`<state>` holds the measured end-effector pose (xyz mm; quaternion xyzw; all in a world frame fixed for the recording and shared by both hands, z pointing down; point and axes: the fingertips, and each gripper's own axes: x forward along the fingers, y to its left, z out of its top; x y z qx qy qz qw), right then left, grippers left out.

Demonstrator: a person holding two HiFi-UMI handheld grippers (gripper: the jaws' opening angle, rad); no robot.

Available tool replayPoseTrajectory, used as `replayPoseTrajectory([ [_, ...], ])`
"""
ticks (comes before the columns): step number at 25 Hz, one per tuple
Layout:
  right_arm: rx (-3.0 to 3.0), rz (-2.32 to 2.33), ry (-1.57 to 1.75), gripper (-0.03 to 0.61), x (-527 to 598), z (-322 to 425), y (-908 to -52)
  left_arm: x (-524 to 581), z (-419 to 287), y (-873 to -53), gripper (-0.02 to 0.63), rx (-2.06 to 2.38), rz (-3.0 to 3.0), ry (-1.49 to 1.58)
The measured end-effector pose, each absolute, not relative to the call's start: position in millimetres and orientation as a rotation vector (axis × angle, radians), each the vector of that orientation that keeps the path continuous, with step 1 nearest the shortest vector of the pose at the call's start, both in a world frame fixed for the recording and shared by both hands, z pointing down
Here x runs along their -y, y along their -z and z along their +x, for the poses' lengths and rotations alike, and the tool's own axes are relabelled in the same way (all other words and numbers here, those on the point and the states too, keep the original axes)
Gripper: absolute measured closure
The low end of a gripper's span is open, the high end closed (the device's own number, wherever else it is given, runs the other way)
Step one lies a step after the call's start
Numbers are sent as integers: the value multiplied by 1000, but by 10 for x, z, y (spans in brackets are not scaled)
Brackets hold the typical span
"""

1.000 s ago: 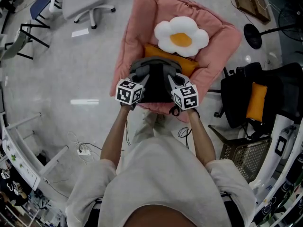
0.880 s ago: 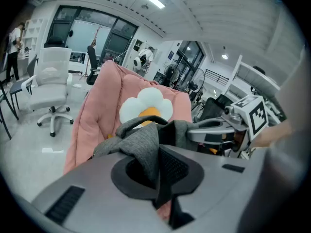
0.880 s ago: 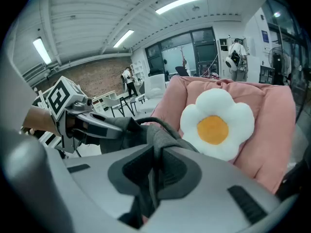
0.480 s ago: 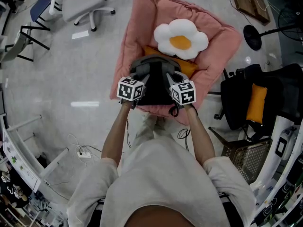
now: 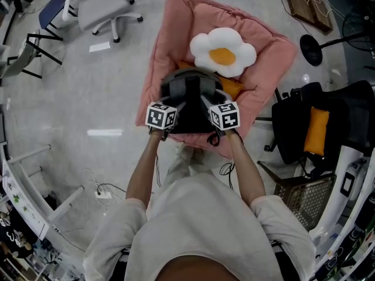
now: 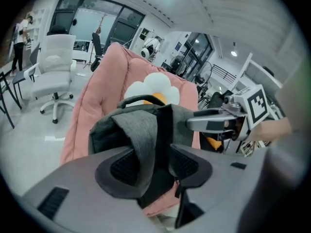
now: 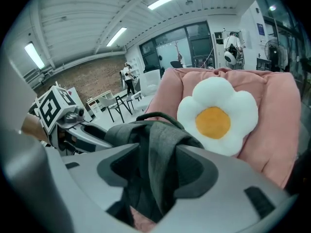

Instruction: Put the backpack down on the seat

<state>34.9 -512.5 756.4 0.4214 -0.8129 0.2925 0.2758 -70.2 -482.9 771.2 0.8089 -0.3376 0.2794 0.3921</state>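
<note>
Grey backpack half-hides orange cushion; left claw, right claw just opened (straps between).

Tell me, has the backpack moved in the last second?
Yes. The backpack has shifted toward the egg cushion, covering more of the orange cushion.

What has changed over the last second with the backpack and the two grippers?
The backpack sank slightly onto the pink chair seat. Both the left gripper and right gripper have just been opening, each strap still between loosened jaws. The egg cushion stayed put.
</note>
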Motion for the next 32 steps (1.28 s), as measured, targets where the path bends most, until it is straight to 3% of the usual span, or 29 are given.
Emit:
replayPoseTrajectory([
  [4, 2192, 1145, -784, 285, 5049, 375, -7536, 4754, -821, -7721, 397, 904, 2036, -698],
  [14, 2229, 1197, -689, 328, 4781, 445, -7202, 4586, -908, -7360, 396, 1028, 2109, -657],
  [17, 2241, 1229, -655, 355, 4714, 502, -7037, 4527, -881, -7157, 401, 1050, 2150, -632],
  [25, 2281, 1292, -587, 476, 4474, 619, -6593, 4358, -870, -6536, 519, 1142, 2263, -540],
  [32, 2343, 1341, -495, 575, 4261, 690, -6085, 4100, -800, -6131, 572, 1180, 2318, -468],
])
